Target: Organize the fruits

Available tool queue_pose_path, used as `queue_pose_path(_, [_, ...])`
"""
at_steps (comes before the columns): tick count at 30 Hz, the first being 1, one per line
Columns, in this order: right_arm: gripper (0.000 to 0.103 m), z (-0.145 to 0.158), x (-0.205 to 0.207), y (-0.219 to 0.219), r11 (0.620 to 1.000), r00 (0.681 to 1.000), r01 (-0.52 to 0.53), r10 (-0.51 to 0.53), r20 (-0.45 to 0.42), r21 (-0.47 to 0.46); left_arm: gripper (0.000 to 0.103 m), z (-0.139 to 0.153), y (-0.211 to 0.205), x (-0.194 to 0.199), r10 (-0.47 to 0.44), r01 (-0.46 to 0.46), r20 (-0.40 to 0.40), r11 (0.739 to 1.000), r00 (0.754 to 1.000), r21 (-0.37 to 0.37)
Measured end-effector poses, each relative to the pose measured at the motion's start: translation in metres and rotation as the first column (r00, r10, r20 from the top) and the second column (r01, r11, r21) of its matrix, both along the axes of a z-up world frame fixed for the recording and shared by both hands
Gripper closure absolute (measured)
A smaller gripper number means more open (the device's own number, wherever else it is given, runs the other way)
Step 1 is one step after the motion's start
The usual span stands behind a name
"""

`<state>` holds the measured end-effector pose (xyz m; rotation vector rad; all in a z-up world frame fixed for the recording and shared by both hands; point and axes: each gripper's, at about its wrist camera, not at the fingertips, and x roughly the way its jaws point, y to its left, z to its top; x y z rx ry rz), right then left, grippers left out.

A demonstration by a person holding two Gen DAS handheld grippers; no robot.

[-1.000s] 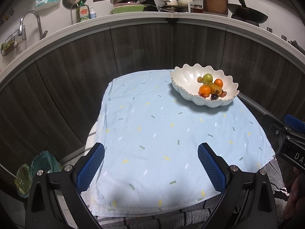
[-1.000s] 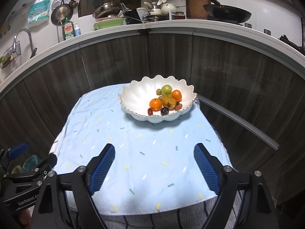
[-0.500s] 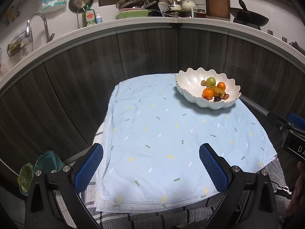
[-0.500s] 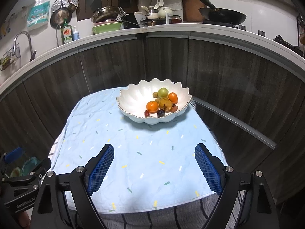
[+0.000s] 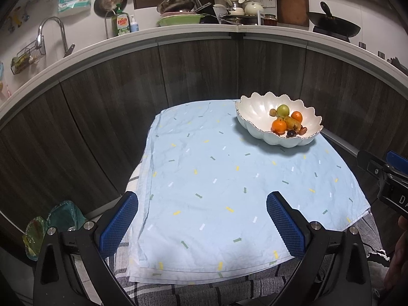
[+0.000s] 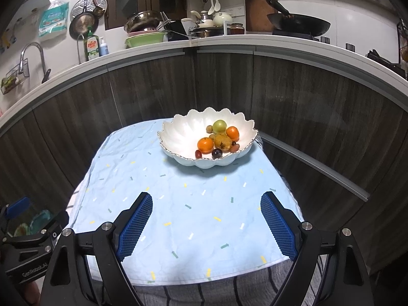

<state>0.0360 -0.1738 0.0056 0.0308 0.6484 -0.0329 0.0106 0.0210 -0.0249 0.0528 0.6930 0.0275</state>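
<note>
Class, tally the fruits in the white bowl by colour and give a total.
Orange: 2
Green: 1
Yellow-brown, large: 1
Small tan: 1
Small reddish: 2
Dark purple: 1
Total: 8 visible in the bowl

Fruit bowl [image 5: 257, 117] beyond empty tool [image 5: 202, 215]

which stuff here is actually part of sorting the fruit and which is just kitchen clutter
Part of the job:
- white scalloped bowl
- two oranges, green fruit, yellow fruit, dark grape
- left gripper and right gripper, both open and empty

Just lying about:
- wok
- dish soap bottle
- green basin
- blue cloth
</note>
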Motion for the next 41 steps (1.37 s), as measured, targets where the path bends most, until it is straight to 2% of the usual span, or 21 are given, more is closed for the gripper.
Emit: queue_pose_path(41, [0.015, 0.0006, -0.0010, 0.0020, 1.000, 1.000, -0.002, 0.002, 0.002, 0.003, 0.000, -0.0002, 0.0013, -0.0019, -0.006, 0.006, 0.015, 1.000, 1.000, -0.002])
